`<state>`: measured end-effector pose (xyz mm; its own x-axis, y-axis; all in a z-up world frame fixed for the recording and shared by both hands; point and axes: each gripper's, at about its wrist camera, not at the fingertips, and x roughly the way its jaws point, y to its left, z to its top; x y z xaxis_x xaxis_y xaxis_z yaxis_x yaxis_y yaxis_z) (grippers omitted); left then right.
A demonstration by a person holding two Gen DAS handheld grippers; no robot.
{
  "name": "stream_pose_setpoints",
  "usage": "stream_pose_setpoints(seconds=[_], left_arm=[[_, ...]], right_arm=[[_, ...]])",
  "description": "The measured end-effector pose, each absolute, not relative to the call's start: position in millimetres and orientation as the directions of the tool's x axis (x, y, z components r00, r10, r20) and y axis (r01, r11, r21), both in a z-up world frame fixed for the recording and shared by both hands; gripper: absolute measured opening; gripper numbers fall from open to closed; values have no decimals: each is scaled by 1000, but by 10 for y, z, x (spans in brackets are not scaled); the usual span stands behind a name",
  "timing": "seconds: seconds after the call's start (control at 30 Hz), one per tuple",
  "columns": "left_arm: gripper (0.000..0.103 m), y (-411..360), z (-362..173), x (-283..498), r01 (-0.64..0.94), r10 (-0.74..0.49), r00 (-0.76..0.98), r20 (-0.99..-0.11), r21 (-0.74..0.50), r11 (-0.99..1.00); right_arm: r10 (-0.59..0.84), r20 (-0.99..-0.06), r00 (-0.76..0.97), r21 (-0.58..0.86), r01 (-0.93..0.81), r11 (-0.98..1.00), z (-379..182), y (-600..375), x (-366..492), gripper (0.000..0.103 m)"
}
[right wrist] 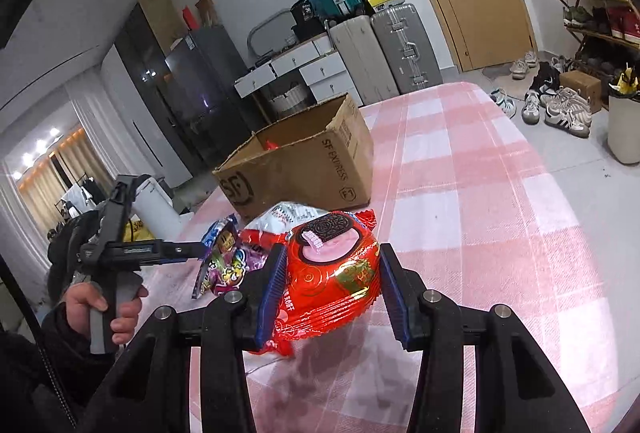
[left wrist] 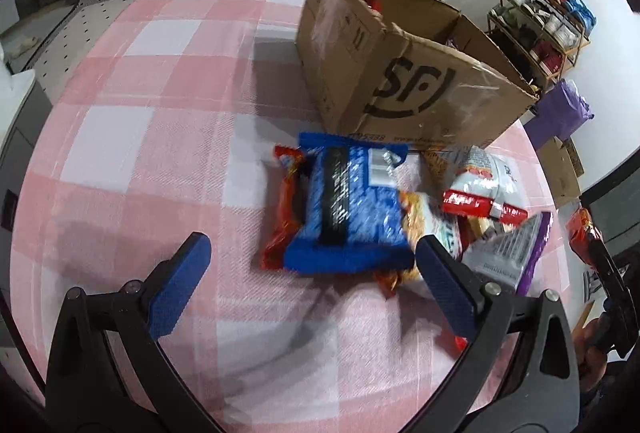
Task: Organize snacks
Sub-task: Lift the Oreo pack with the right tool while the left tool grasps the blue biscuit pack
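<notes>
Pink-checked table (right wrist: 480, 213); right hand-held gripper (right wrist: 334, 289) angled down, clamping red snack packet (right wrist: 336, 273).

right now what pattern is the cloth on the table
Pink and white check on the tablecloth, clearest in the left wrist view.

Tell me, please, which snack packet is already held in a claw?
The red cookie packet, pinched in the right claw; the blue packet and others lie loose on the cloth.
</notes>
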<state>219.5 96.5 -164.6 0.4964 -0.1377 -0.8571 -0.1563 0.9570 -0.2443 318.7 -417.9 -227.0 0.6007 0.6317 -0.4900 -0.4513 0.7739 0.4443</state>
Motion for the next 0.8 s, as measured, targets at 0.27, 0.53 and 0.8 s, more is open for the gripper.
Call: stream_pose_setpoints(seconds=[0.27,0.53,0.8], left_arm=[[102,850,-1752,2452,-151,-119,462,-879,-210,966],[101,893,-1785,2562,-146,-138,467,-873,-230,962],[91,960,-1775,2486,-150,-157,491,-857,-261,954]], right_arm=[[653,-451,608,466,-464,753,-2292,-4216,3240,46],[664,-460,590,471,-471,746,-2358,-4149,3333,46],[665,-476,575,465,-478,745,-2396,-4045,3395,46]])
